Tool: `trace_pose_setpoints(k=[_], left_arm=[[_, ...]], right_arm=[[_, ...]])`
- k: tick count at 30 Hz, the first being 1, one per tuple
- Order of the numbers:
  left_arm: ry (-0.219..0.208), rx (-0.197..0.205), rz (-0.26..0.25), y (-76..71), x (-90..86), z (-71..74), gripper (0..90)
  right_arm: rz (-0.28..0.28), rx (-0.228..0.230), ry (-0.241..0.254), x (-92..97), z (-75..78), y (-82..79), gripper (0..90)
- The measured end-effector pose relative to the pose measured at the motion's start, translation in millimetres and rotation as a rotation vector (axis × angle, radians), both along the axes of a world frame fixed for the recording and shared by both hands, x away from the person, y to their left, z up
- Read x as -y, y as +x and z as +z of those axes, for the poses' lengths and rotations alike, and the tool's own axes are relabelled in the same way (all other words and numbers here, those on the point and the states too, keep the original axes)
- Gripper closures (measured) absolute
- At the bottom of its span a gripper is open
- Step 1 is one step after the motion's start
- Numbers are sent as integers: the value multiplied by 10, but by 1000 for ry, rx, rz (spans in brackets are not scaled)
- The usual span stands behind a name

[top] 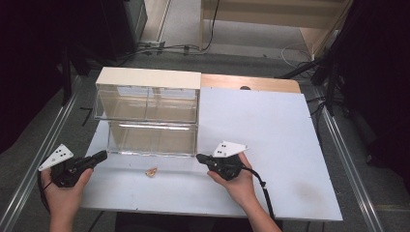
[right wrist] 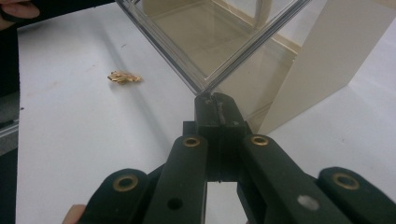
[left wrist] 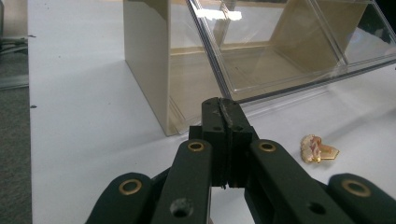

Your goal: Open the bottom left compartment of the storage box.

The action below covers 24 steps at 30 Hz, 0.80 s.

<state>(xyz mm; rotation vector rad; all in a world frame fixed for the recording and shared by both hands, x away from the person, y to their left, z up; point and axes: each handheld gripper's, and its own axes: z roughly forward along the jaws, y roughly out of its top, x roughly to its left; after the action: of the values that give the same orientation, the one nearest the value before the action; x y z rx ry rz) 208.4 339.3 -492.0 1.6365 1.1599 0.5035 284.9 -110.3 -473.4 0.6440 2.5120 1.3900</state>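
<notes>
One small gold trinket (top: 152, 171), pale-topped, lying flat.

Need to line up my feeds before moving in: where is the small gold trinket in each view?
High view: gold trinket low centre, on the white table before the clear drawer box.
Left gripper view: right, beside the jaws.
Right gripper view: upper left.
Shared landmark: the clear drawer box.

The drawer cabinet (top: 147, 113) combines clear, glossy plastic fronts with matt cream panels, the table (top: 270, 145) is a smooth matt white board, the small ornament (left wrist: 318, 149) looks like shiny gold-toned metal, and both grippers (left wrist: 223, 108) (right wrist: 215, 105) are matt black plastic with brass-coloured rivets.
</notes>
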Motion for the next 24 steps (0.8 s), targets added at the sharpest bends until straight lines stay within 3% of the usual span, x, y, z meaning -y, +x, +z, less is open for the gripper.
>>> trace_pose_setpoints(k=[13,16,19,24], left_arm=[[0,1,-1,3,-6,0,897],[-2,0,-2,3,-5,-1,897],[-2,2,-3,-2,-2,3,897],[-4,3,-5,-4,-4,3,897]], right_arm=[[-2,-3,19,4,2,3,884],[36,-14,63,-2,23,-3,884],[42,24,31,-57,34,-39,884],[31,31,5,-15,21,-34,884]])
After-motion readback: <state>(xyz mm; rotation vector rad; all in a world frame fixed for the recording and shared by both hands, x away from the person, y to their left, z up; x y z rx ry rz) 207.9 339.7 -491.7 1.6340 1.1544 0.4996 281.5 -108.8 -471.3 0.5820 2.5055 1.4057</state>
